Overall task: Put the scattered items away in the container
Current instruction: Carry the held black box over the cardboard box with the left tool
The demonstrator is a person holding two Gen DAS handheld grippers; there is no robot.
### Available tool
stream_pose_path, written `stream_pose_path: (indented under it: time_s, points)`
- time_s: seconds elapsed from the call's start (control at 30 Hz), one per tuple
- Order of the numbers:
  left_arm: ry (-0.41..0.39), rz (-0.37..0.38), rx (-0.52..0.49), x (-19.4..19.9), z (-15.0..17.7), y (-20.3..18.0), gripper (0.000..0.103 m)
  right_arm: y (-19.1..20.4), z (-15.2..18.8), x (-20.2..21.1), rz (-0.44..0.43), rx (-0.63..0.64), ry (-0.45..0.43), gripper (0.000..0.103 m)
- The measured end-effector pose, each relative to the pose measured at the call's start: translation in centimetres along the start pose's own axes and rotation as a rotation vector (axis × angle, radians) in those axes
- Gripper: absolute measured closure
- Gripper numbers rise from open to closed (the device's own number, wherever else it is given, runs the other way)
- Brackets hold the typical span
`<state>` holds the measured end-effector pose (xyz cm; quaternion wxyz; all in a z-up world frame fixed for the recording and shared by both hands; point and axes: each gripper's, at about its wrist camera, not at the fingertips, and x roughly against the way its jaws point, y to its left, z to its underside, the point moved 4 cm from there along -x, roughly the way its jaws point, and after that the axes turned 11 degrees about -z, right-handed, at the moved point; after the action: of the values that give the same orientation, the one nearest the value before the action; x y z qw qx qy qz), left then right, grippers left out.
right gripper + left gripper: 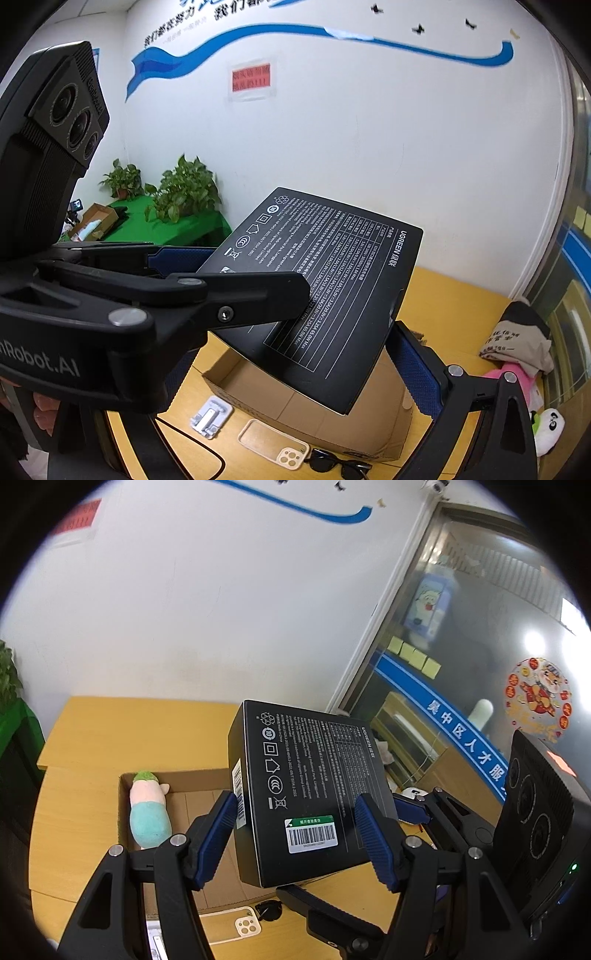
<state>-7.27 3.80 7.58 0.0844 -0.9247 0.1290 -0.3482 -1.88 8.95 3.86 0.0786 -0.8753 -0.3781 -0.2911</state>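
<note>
A flat black box (306, 775) with white print and barcode labels hangs tilted above an open cardboard box (177, 780). My left gripper (297, 838) is shut on it, its blue pads (218, 834) pressing both side edges. My right gripper (295, 350) holds the same black box (332, 266) from the right. One of its blue pads (417, 373) lies against the box edge; the other is hidden behind the left gripper's finger (258, 291). A pink and teal plush toy (149, 812) lies inside the cardboard box. In the right wrist view the cardboard box (295, 406) sits under the black box.
On the yellow table (92, 738) in front of the cardboard box lie a beige phone case (273, 445), black sunglasses (340, 463) and a white clip-like stand (211, 417). Plush toys (550, 424) and a folded cloth (521, 332) sit at the right. Potted plants (184, 192) stand on a green table behind.
</note>
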Motion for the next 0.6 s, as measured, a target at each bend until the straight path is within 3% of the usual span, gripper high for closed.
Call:
stream_pose_path:
  time_s: [0.33, 0.6]
  points:
    - [0.13, 0.002, 0.014, -13.6, -0.6, 4.5, 0.038, -7.9, 1.4, -10.9, -0.023, -0.063, 0.115, 0.001]
    - [0.216, 0.003, 0.05, -23.4, 0.9, 8.8, 0.038, -13.4, 4.0, -20.8, -0.071, -0.077, 0.19, 0.001]
